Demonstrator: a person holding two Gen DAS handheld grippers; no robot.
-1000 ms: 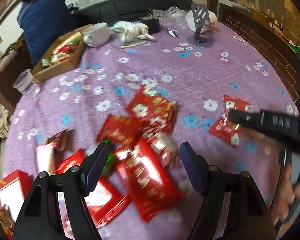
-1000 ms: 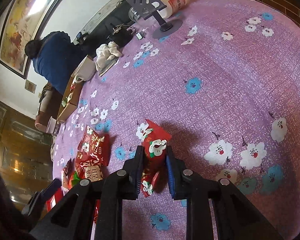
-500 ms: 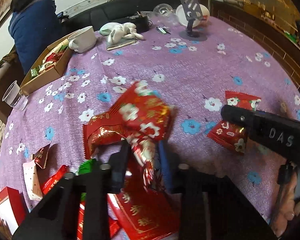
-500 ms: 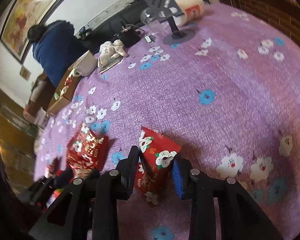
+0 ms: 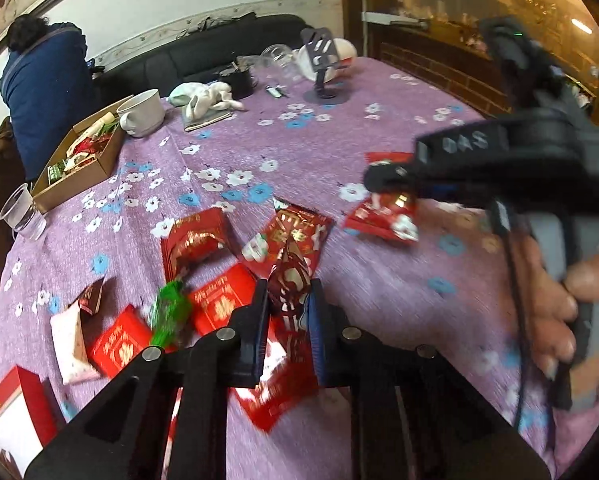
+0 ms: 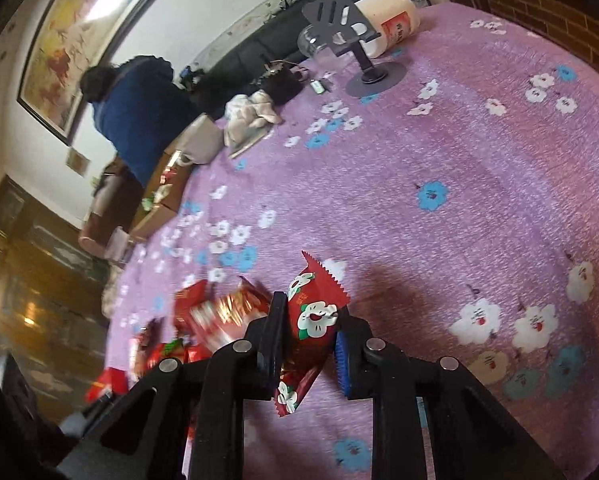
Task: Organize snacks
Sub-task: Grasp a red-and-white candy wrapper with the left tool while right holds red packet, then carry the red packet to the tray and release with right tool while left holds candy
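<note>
A red snack packet (image 5: 289, 276) is clamped in the left gripper (image 5: 286, 312), jaws just closed, over the pile at the desk's (image 5: 379, 112) near edge. Another red packet (image 6: 313, 312) is pinched by the right gripper (image 6: 305, 344). Cardboard box (image 5: 77, 168) is parked at the far-left edge.

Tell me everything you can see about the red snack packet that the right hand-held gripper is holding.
The red snack packet is a glossy, crinkly plastic pouch with white flower-like printed figures and serrated end seals. The right hand-held gripper is shut on its middle, pinching it from both sides. It stands roughly upright, upper end tilted away over the purple flowered tablecloth, lower end hanging below the jaws. In the left wrist view it appears blurred, apart from the other packets.
</note>
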